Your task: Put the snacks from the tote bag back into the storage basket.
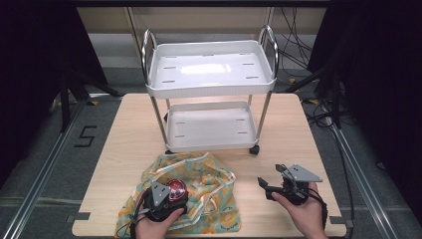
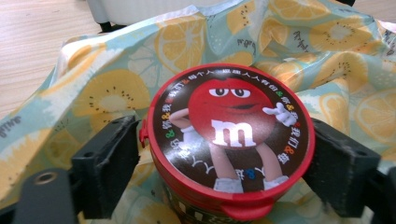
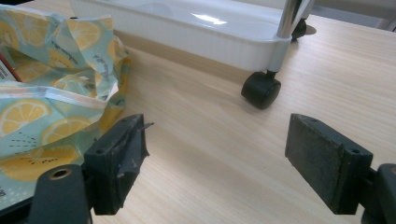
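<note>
A round can with a red lid [image 2: 229,140], printed with a red candy figure, stands upright on a lemon-print fabric bag [image 2: 107,93]. My left gripper [image 2: 224,163] is shut on the can, one jaw pressed against each side below the lid. In the high view the can [image 1: 177,188] and left gripper [image 1: 171,193] sit over the bag [image 1: 211,199] at the front left of the table. My right gripper [image 1: 266,186] is to the right of the bag, low over bare wood. In its own view the right gripper [image 3: 217,158] is open with nothing between its jaws.
A white two-shelf cart [image 1: 211,87] on casters stands at the middle back of the wooden table [image 1: 129,129]; both shelves hold nothing. Its near caster [image 3: 260,89] and lower shelf [image 3: 187,32] lie ahead of the right gripper, with the bag's edge [image 3: 46,107] to its left.
</note>
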Available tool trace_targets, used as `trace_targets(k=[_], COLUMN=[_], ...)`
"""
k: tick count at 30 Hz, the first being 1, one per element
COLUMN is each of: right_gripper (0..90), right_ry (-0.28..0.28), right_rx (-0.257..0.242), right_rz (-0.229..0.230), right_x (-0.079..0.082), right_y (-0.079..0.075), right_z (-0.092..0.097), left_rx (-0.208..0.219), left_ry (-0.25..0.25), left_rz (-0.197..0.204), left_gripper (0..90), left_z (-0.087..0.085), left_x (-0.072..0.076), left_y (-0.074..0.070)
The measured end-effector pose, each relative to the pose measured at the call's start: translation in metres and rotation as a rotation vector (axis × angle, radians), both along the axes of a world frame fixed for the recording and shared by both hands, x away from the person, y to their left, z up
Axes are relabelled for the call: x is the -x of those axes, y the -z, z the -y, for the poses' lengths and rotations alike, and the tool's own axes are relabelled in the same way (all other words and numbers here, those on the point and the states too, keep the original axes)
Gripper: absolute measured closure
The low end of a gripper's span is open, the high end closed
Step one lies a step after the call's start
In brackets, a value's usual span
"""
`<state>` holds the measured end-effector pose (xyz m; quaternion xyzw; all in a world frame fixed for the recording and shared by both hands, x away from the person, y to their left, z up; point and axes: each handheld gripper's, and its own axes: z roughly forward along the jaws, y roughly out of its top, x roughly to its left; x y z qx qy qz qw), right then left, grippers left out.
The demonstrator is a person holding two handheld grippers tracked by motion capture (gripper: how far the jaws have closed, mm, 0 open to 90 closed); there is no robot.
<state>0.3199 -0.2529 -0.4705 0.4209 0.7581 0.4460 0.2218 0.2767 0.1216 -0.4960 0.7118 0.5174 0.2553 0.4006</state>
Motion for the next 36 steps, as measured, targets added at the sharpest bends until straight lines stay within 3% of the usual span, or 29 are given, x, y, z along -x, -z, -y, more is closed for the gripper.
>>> trace_targets(k=[2,10,21,22,24,34,35,36], right_gripper=[21.4,21.4,21.4,21.4,21.4,21.5,21.5,21.5], right_ry=[-0.015,-0.017,-0.025,0.0,-0.022,-0.021,-0.02,0.004], right_rx=[0.017,0.018,0.014,-0.01,0.007,0.014,0.014,-0.007], right_rz=[0.027,0.027,0.024,0.002,0.027,0.031,0.03,-0.005], right_x=[-0.0024,-0.0022,-0.0022,0.0004,-0.0027,-0.0022,-0.0021,0.0009], right_y=[0.0002,0.0003,-0.0004,-0.0003,0.0,0.0001,0.0,-0.0006], right_z=[0.0019,0.0014,0.002,-0.0005,0.0016,0.0009,0.001,-0.0011], left_rx=[-0.002,-0.005,0.023,0.023,0.027,0.042,0.042,0.042], left_ry=[0.002,0.0,-0.017,-0.02,-0.016,-0.014,-0.014,-0.016], left_rz=[0.009,0.002,0.007,0.005,0.007,0.019,0.019,0.023], left_gripper=[21.0,21.7,22.1,22.2,22.2,22.3,22.3,22.3], left_z=[0.0014,0.0006,-0.0017,-0.0017,-0.0018,-0.0032,-0.0032,-0.003], left_x=[0.0004,-0.0006,-0.0017,-0.0015,-0.0017,-0.0022,-0.0022,-0.0022], left_y=[0.0001,-0.0003,-0.0003,-0.0006,-0.0009,-0.0039,-0.0039,-0.0046])
